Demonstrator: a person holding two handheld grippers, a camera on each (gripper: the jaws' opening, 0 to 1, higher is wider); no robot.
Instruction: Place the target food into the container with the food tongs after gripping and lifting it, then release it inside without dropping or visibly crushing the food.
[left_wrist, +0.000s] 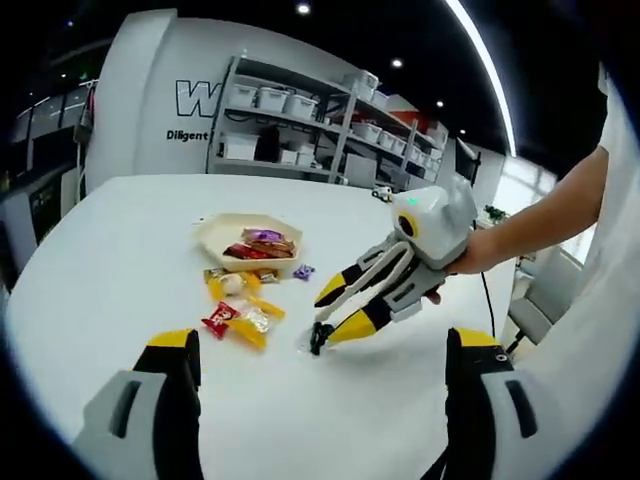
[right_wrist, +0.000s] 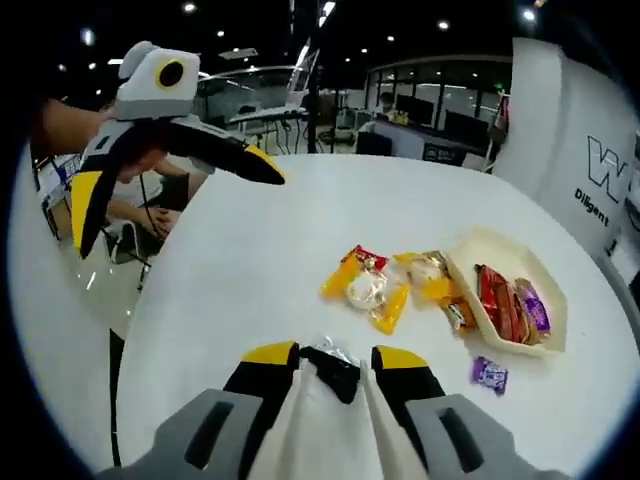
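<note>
A cream tray (left_wrist: 212, 232) (right_wrist: 492, 246) lies on the white table with several wrapped snacks in it. Loose yellow and red packets (left_wrist: 240, 315) (right_wrist: 366, 288) and a purple candy (left_wrist: 304, 271) (right_wrist: 489, 374) lie beside it. My right gripper (right_wrist: 335, 358) (left_wrist: 322, 318), held by a hand, looks shut on white food tongs (right_wrist: 300, 410). The tongs' black tips (right_wrist: 336, 372) rest at a clear-wrapped piece (right_wrist: 338, 349) (left_wrist: 304, 342) on the table. My left gripper (left_wrist: 322, 345) (right_wrist: 180, 210) hangs wide open above the table with nothing between its jaws.
The round white table (left_wrist: 120, 260) (right_wrist: 260, 240) falls off at its edges near both grippers. Shelves with white bins (left_wrist: 300, 110) stand behind it. A seated person (right_wrist: 150, 200) and a chair (left_wrist: 535, 310) are beside the table.
</note>
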